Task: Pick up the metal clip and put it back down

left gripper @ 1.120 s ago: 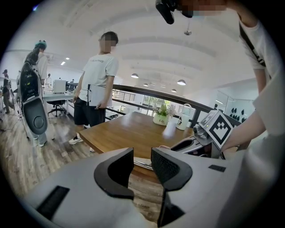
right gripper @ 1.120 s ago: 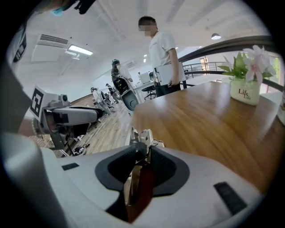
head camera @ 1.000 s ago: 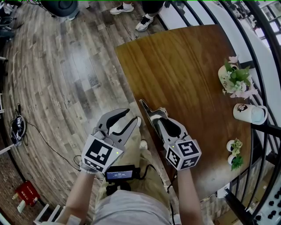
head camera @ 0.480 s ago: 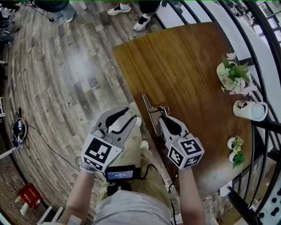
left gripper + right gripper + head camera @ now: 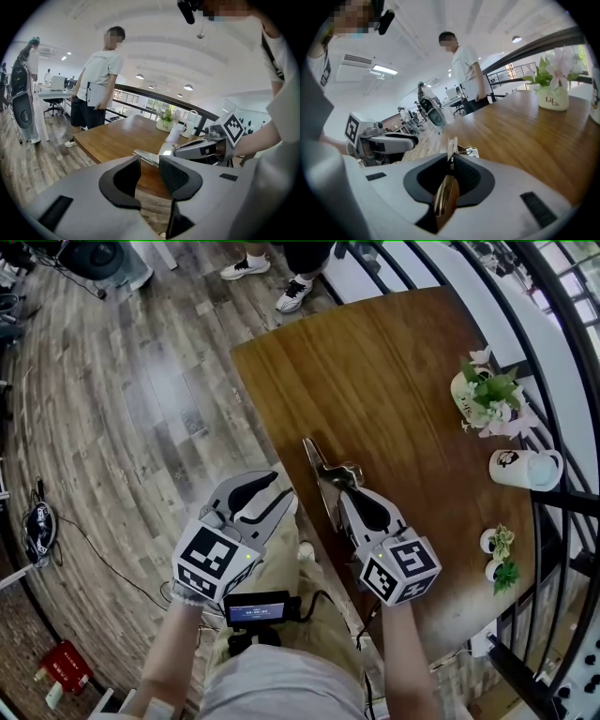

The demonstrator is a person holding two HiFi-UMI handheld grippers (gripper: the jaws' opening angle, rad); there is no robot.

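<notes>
The metal clip [image 5: 322, 468] is a long silvery spring clip near the wooden table's [image 5: 394, 381] near left edge. My right gripper [image 5: 344, 491] is shut on its rear end, with the tip sticking out forward. In the right gripper view the clip [image 5: 451, 149] stands on edge between the pads of the right gripper [image 5: 451, 165]. I cannot tell whether it rests on the table or is lifted. My left gripper [image 5: 280, 491] hangs open and empty left of the table, over the floor. From the left gripper [image 5: 149, 171] I see the clip [image 5: 149, 157] just ahead.
A white flower pot [image 5: 481, 395], a white mug [image 5: 525, 471] and two small plant pots [image 5: 500, 559] stand along the table's right side by a black railing [image 5: 562, 521]. A person [image 5: 96, 89] stands at the far end. Wood floor lies to the left.
My right gripper's jaws have narrowed onto the clip. The left gripper has stayed as it was. The head view has drifted slightly.
</notes>
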